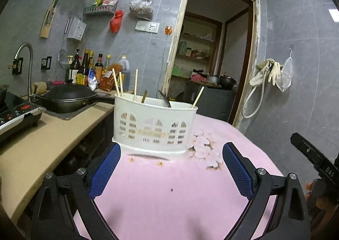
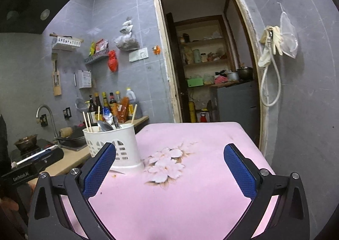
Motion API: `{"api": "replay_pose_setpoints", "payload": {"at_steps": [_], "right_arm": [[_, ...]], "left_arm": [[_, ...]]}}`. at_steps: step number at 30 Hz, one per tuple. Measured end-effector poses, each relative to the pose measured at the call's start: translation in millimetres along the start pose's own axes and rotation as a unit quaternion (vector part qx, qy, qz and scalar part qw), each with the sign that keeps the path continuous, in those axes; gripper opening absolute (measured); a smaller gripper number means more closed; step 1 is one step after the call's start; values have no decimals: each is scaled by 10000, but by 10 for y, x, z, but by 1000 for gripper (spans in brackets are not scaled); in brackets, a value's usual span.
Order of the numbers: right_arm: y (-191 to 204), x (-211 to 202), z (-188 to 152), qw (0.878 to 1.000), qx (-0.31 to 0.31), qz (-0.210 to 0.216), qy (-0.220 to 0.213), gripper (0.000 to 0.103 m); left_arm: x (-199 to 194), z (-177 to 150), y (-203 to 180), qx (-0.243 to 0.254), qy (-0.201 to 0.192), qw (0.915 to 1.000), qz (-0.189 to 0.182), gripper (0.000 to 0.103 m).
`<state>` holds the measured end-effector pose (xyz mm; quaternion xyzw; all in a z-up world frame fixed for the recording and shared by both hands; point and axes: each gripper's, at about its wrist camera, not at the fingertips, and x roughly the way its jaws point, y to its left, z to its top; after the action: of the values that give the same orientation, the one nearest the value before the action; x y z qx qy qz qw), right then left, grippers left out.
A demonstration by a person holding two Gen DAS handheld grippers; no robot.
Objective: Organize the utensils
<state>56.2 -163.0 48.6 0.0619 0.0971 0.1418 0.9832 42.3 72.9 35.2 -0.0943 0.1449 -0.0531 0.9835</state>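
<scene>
Utensils stand gathered in a white slotted caddy (image 1: 155, 125) at the near-left edge of a pink, flower-printed tabletop (image 2: 190, 197), beside a beige kitchen counter (image 1: 42, 140). Several pale chopsticks (image 1: 135, 85) lean out of the caddy's top, and the right wrist view shows a metal spoon (image 2: 104, 126) among them, with a second dark utensil next to it that is too blurred to name. A thin dark sliver lies on the cloth at the caddy's foot; what it is cannot be told.

No loose utensil shows on the table in either view, so the sorting appears to be at or near its end, with everything visible already dropped into the holder.

Both claws are empty. The left gripper (image 1: 171, 168) hangs just in front of the caddy, its blue pads spread wide on either side of the base without touching it. The right gripper (image 2: 169, 170) hovers over the bare pink cloth with its pads equally far apart; the caddy sits beyond its left pad.

Any next move would seem to call for a check for stray pieces outside these views, or for squaring the caddy on the table. Should the caddy be moved, the left claw is the better placed; its broad, light plastic body would need a steady squeeze low down to keep the tall chopsticks from tipping it.

Behind, a black wok (image 1: 67, 98) and a row of sauce bottles (image 1: 89, 68) line the counter.
</scene>
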Motion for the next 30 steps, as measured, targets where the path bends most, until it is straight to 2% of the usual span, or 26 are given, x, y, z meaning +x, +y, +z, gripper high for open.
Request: {"api": "replay_pose_setpoints", "payload": {"at_steps": [30], "right_arm": [[71,-119,-183,9999,1,-40,112,103]], "left_arm": [[-84,-189,67,151,65,9997,176,94]]}}
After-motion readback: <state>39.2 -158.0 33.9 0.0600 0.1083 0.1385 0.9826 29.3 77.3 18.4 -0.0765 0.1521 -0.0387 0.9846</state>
